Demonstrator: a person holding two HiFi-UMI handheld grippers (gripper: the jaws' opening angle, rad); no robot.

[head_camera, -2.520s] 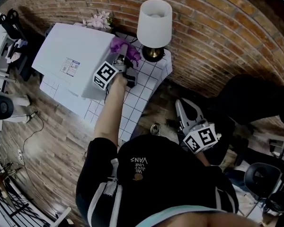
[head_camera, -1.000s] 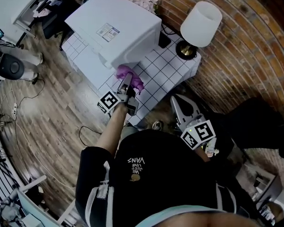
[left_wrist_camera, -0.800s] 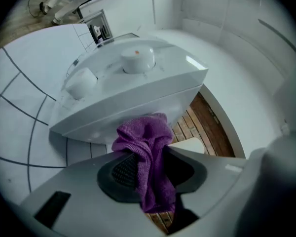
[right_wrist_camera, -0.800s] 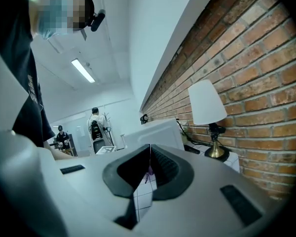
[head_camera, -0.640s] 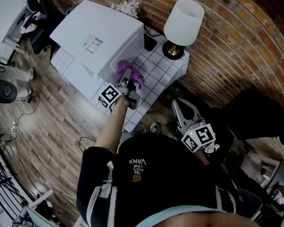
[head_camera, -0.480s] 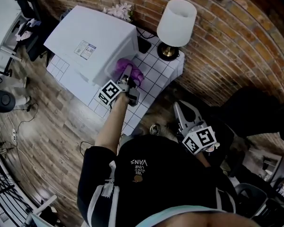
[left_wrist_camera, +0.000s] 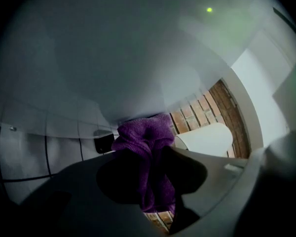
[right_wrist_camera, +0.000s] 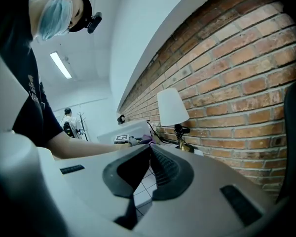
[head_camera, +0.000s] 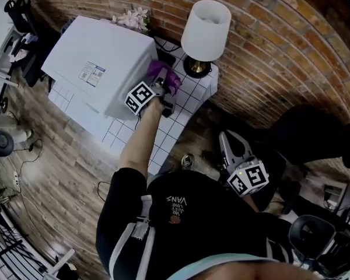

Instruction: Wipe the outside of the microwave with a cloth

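left tongs (head_camera: 161,88) clamped on purple cloth (head_camera: 164,73) | cloth pressed against microwave (head_camera: 96,63) side | right tongs (right_wrist_camera: 149,154) closed together, empty, well apart from counter (head_camera: 189,105)

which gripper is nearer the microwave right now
Left. The left gripper, shut on the purple cloth, is at the side of the microwave, cloth against it. The right gripper, shut and empty, is off the tiled table, beside the person's body.
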